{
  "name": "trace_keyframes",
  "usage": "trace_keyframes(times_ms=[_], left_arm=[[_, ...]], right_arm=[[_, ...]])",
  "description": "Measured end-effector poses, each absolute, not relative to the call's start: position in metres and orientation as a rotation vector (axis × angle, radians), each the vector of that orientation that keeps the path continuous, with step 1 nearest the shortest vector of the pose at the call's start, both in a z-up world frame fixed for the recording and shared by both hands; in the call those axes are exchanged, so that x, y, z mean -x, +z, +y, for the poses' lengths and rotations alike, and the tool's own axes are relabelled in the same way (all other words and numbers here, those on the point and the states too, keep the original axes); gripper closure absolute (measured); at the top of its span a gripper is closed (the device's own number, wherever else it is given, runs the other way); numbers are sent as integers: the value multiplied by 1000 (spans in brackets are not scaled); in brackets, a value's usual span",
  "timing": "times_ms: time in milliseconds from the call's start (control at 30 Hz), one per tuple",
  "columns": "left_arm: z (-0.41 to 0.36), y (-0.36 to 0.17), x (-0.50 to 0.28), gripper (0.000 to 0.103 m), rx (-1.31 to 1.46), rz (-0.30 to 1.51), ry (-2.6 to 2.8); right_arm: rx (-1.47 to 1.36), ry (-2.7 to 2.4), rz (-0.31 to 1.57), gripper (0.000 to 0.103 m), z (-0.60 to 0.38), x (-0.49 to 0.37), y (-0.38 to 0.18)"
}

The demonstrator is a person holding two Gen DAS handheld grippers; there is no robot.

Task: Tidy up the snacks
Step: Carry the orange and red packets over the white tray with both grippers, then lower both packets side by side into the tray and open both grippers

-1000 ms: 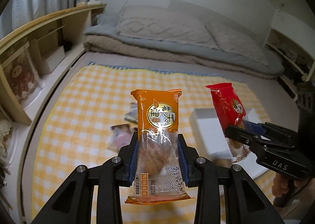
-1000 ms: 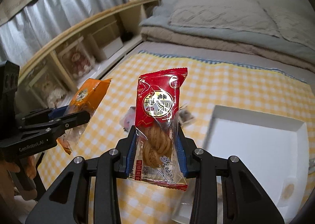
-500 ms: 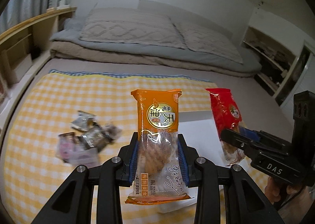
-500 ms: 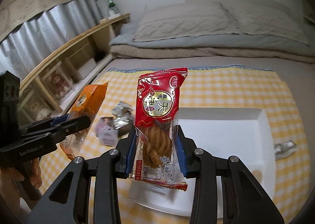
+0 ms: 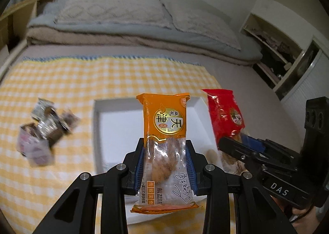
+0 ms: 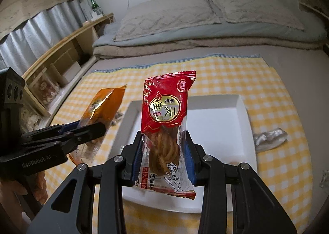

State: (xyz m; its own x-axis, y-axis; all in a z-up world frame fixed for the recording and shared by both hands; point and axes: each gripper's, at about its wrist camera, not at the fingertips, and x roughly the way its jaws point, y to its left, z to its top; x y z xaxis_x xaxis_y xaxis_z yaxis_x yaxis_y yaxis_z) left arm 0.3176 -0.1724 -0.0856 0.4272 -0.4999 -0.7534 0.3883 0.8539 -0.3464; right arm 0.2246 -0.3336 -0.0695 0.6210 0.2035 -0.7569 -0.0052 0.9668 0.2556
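Note:
My left gripper (image 5: 165, 161) is shut on an orange snack packet (image 5: 164, 123) and holds it upright above the near edge of a white tray (image 5: 115, 131). My right gripper (image 6: 164, 151) is shut on a red snack packet (image 6: 166, 108), upright over the same white tray (image 6: 216, 123). The red packet (image 5: 224, 114) and right gripper (image 5: 242, 151) show at the right of the left wrist view. The orange packet (image 6: 102, 108) and left gripper (image 6: 82, 131) show at the left of the right wrist view.
A pile of small wrapped snacks (image 5: 45, 129) lies on the yellow checked cloth (image 5: 61, 81) left of the tray. A silver wrapper (image 6: 269, 136) lies right of the tray. Folded bedding and pillows (image 6: 185, 20) lie behind; wooden shelves (image 6: 57, 53) run along the left.
Both grippers have swung to the right with their packets held fast, so the white tray now lies directly under and ahead of both. The snack pile has slid to the left of view.

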Motion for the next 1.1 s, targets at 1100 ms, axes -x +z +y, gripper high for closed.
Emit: trace_keyframes(times_ms=[1100], left_arm=[[-257,-215,-416,63,319,1332,-483]], right_arm=[[-297,42,1232,66,-371,-250,-152]])
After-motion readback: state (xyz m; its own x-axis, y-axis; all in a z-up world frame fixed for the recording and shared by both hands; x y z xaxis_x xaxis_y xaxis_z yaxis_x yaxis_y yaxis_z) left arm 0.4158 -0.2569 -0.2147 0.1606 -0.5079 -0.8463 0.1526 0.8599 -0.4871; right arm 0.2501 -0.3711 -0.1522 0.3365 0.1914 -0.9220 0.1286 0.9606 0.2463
